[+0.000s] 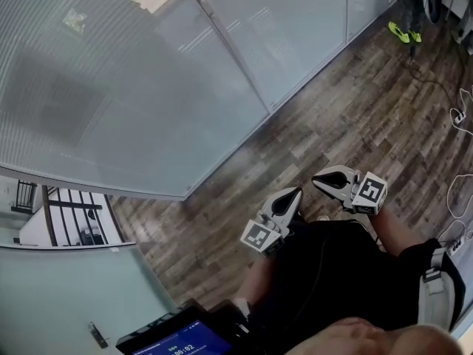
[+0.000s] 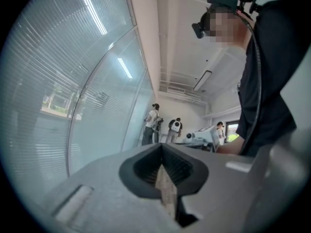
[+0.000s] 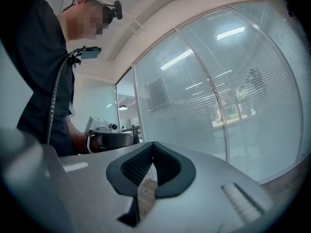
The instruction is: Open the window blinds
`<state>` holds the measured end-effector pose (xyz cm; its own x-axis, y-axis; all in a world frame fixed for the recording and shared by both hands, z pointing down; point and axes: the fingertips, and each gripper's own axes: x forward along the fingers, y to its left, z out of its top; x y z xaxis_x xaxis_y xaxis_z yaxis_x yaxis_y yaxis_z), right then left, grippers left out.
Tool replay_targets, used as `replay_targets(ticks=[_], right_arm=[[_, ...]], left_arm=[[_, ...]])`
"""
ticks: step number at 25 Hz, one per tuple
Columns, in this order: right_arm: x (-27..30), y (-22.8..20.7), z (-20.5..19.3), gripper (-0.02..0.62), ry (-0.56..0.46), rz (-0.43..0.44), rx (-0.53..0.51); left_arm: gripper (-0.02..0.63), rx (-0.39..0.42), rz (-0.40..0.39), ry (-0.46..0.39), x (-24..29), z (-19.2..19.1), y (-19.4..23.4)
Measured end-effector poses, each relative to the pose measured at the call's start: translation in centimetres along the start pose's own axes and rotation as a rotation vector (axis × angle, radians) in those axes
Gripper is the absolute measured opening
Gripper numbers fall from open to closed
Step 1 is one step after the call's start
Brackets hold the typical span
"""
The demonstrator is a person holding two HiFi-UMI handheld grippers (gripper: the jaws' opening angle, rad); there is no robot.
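The window blinds (image 1: 111,87) are thin horizontal slats behind large glass panes, lowered and filling the upper left of the head view. They also show at the left of the left gripper view as blinds (image 2: 48,81), and at the right of the right gripper view as blinds (image 3: 233,96). My left gripper (image 1: 295,193) is close to my body over the wood floor, pointing level, shut and holding nothing. My right gripper (image 1: 316,177) is just to its right, also shut and holding nothing. Both are well short of the glass. The left gripper (image 2: 163,147) and the right gripper (image 3: 153,144) each have the jaws meeting at the tip.
A metal mullion (image 1: 229,50) splits the glass panes. Cables (image 1: 458,117) lie on the floor at the right, and a person with yellow shoes (image 1: 403,34) stands at the top right. A screen (image 1: 177,339) is at the bottom edge. Several people (image 2: 153,123) stand far down the room.
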<state>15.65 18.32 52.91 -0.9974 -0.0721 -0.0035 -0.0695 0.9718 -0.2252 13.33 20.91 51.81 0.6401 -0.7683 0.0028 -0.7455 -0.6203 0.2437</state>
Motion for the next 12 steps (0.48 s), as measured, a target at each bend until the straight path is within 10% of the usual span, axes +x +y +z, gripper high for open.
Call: replay_targets(ticks=[12], right_arm=[[5.8, -3.1, 0.1, 0.005, 0.003, 0.032, 0.04]], left_arm=[[0.001, 0.016, 0.034, 0.035, -0.8, 1.9, 6.4]])
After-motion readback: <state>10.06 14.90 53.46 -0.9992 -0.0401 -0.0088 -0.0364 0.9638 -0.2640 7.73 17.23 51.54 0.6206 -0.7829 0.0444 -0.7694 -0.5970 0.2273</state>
